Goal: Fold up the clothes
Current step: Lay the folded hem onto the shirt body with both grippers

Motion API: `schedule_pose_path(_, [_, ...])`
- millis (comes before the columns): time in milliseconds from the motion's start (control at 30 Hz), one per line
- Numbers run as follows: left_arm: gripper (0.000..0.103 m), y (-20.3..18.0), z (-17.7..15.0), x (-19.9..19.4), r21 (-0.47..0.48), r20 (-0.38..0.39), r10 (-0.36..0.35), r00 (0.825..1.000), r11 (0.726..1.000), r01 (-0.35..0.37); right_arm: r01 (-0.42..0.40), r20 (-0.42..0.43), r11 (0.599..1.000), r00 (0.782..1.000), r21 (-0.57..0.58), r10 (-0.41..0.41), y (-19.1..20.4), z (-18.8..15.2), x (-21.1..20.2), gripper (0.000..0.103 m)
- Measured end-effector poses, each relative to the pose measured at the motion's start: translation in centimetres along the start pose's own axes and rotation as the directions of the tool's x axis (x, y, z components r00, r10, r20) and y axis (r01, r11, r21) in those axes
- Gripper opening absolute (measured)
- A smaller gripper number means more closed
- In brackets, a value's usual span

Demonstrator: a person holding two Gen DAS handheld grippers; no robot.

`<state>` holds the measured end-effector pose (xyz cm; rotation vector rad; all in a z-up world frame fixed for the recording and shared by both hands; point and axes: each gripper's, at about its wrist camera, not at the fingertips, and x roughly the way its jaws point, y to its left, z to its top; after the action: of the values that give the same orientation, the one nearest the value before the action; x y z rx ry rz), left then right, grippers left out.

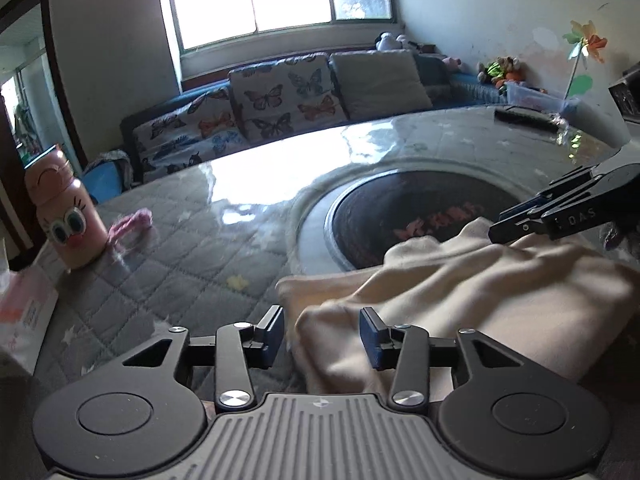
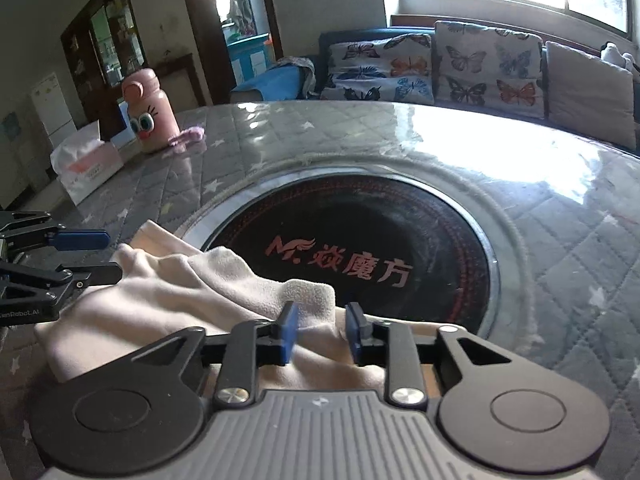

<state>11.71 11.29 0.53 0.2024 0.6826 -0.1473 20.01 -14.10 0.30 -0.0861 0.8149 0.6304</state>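
In the left wrist view we lose the near edge of the cream garment [image 1: 460,304] behind the left gripper [image 1: 322,338], so we cannot tell where its hem ends below the body of the tool. At the far left a white tissue box [image 1: 24,312] is cut off by the frame, and the pink cartoon bottle [image 1: 66,220] beside it is blurred, with a small pink cloth [image 1: 132,224] lying just next to it. The left gripper's fingers stand apart, and the garment's rumpled left corner sits in the gap between them; we cannot tell whether the pads touch the fabric. Further right, the garment drapes over the near rim of the round black cooktop [image 1: 404,216] set into the quilted grey table [image 1: 192,248], hiding part of the red lettering. At the right edge the right gripper [image 1: 500,226] reaches in over the cloth's far side, its arm cut off by the frame.

In the right wrist view the left gripper [image 2: 114,256] enters from the left edge, only partly seen, its two fingers apart with the cloth's edge just beside them. The cream garment [image 2: 168,300] lies bunched across the near left of the table [image 2: 580,240], overlapping the cooktop [image 2: 360,236] rim. The right gripper [image 2: 320,332] is also parted, a raised fold of fabric between its blue pads [image 2: 289,332]; contact there is unclear. Behind stands the butterfly-print sofa [image 2: 440,68].
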Motion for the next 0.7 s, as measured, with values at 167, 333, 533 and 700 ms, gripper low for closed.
schedule_pose_path(167, [0.025, 0.4, -0.2, 0.6, -0.022, -0.016, -0.004, 1.0, 1.0, 0.004, 0.006, 0.008, 1.0, 1.0, -0.02, -0.006, 0.4, 0.0, 0.5, 0.023])
schedule_pose_path(333, [0.005, -0.5, -0.2, 0.0, 0.02, 0.021, 0.021, 1.0, 1.0, -0.022, 0.032, 0.039, 0.998, 0.999, -0.047, -0.03, 1.0, -0.1, 0.0, 0.006])
schedule_pose_path(533, [0.005, -0.9, 0.8, -1.5, 0.029, 0.112, 0.046, 0.993, 0.998, -0.05, 0.063, 0.127, 0.997, 0.99, -0.04, -0.058, 1.3, 0.5, -2.0, 0.005])
schedule_pose_path(700, [0.005, -1.4, 1.4, 0.8, 0.047, 0.096, 0.074, 0.993, 0.996, -0.079, 0.135, 0.118, 0.991, 0.984, -0.016, -0.132, 0.3, 0.7, -0.8, 0.0])
